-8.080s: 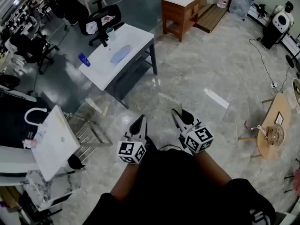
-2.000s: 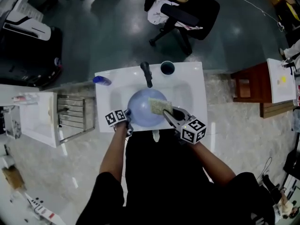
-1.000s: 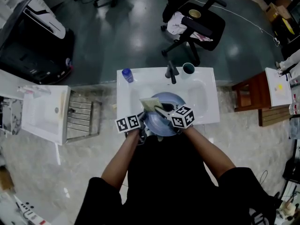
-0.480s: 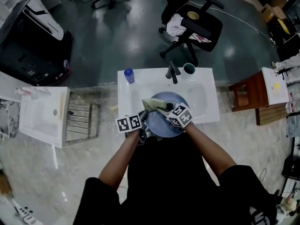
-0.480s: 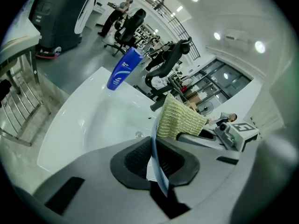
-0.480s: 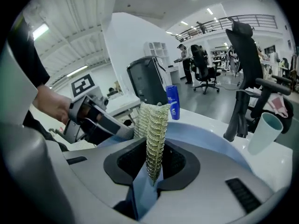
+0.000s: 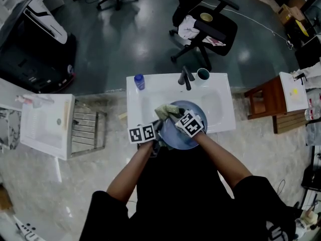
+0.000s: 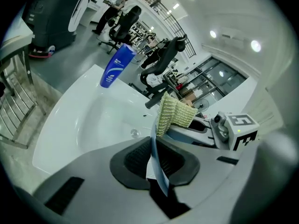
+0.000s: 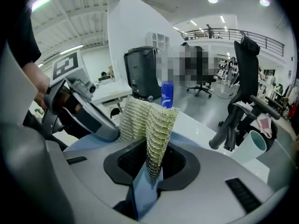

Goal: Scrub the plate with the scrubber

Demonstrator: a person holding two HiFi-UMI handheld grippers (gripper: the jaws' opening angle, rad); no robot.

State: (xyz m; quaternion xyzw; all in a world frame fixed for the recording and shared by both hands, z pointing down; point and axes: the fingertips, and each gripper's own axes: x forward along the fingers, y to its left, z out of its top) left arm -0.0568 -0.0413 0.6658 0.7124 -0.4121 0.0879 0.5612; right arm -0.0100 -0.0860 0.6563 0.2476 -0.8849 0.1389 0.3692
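Holding position noted: plate (image 7: 176,137) sits over the basin, at its front half. It is round, pale blue and thin-rimmed, showing nearly full-face in the head view. Left tongs (image 8: 156,159) are clamped on its near-left rim, which stands as a thin blue blade between the ribbed pads. Right tongs (image 9: 152,164) are closed on the scrubber (image 9: 152,118), a yellow-green knitted mesh pad folded over on itself. The scrubber lies against the plate's upper-left part. A blue strip also sits low between the right pads; probably the plate's edge, but the view is unclear there.

Counter (image 7: 133,104) is white with a moulded basin (image 7: 216,103). Black faucet (image 7: 185,78) stands at back centre, a teal cup (image 7: 202,74) just right of it, a blue bottle (image 7: 139,81) at the back-left corner.

Room: dark glossy floor beyond the counter with a black office chair (image 7: 206,26); pale marbled tile nearer. Metal rack (image 7: 88,129) to the left, wooden stand (image 7: 261,102) to the right.
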